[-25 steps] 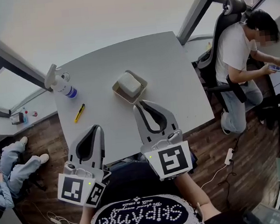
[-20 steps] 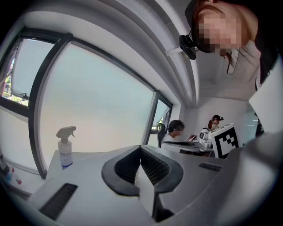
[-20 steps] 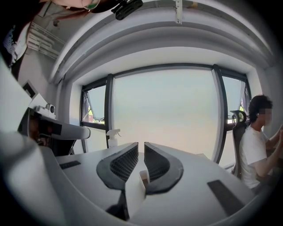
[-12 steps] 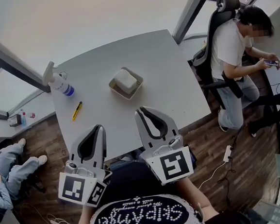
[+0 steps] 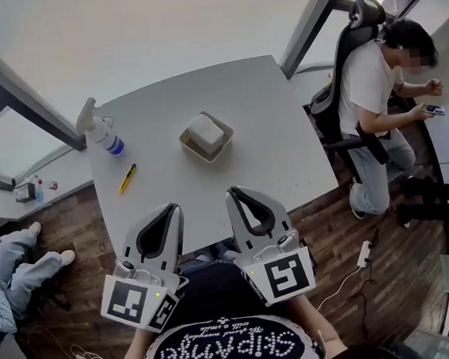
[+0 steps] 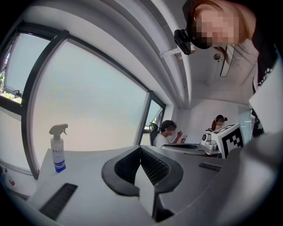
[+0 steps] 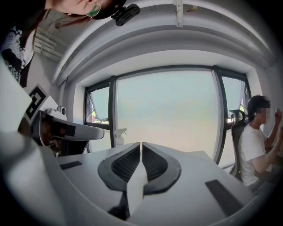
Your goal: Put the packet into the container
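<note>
A white packet (image 5: 205, 131) lies inside the beige square container (image 5: 187, 144) at the middle of the white table (image 5: 266, 116). Both grippers hover over the table's near edge, well short of the container. My left gripper (image 5: 175, 209) is shut with nothing in it; in the left gripper view its ribbed pads meet (image 6: 140, 148). My right gripper (image 5: 236, 190) is also shut and empty; its jaws have just closed the last bit, and in the right gripper view the pads touch (image 7: 141, 144). The container is hidden in both gripper views.
A spray bottle (image 5: 100, 134) stands at the table's far left corner, also seen as the bottle (image 6: 57, 148). A yellow cutter (image 5: 127, 179) lies on the left side. A person (image 5: 377, 91) sits in an office chair to the right of the table.
My right gripper has drawn back from the container toward the table's near edge. The left gripper has shifted slightly to the right. The seated person has raised a hand.
</note>
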A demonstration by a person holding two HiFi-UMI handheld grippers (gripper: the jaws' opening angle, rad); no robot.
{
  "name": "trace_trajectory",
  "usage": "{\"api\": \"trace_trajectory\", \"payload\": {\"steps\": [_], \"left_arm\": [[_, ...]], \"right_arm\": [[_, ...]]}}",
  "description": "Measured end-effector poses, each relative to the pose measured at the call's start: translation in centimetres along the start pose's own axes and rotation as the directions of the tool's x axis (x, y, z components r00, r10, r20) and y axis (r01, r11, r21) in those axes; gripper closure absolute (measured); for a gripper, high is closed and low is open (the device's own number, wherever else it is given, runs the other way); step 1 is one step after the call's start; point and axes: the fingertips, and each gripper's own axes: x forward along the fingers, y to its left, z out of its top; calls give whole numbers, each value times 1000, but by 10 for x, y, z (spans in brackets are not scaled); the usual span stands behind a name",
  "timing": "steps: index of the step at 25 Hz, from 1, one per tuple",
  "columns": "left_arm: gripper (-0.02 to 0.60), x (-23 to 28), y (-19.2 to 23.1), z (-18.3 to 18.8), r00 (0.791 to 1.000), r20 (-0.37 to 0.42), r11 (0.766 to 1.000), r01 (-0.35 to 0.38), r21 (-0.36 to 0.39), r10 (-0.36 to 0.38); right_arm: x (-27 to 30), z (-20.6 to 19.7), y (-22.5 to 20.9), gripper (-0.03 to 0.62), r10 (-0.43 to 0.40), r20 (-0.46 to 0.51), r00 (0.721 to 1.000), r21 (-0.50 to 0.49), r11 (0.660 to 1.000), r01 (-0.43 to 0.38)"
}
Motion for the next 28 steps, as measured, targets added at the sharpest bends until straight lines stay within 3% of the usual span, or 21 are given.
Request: {"api": "trace_trajectory", "payload": {"steps": [8,13,28], "left_arm": [[574,1,-4,-1,1000,-2,1000,10,1,-10],[574,3,-3,-3,1000,-3,1000,4,-6,-4],[574,13,-2,-2,1000,-12,1000,-6,-6,6]], "right_arm": [[-4,-7,2,572,9,-27,1000,8,1000,-8],[-7,-23,-2,576,16,-102,995,-20,1000,-18],[-1,-26,-13,579,25,-120,992,-13,1000,-27]]}}
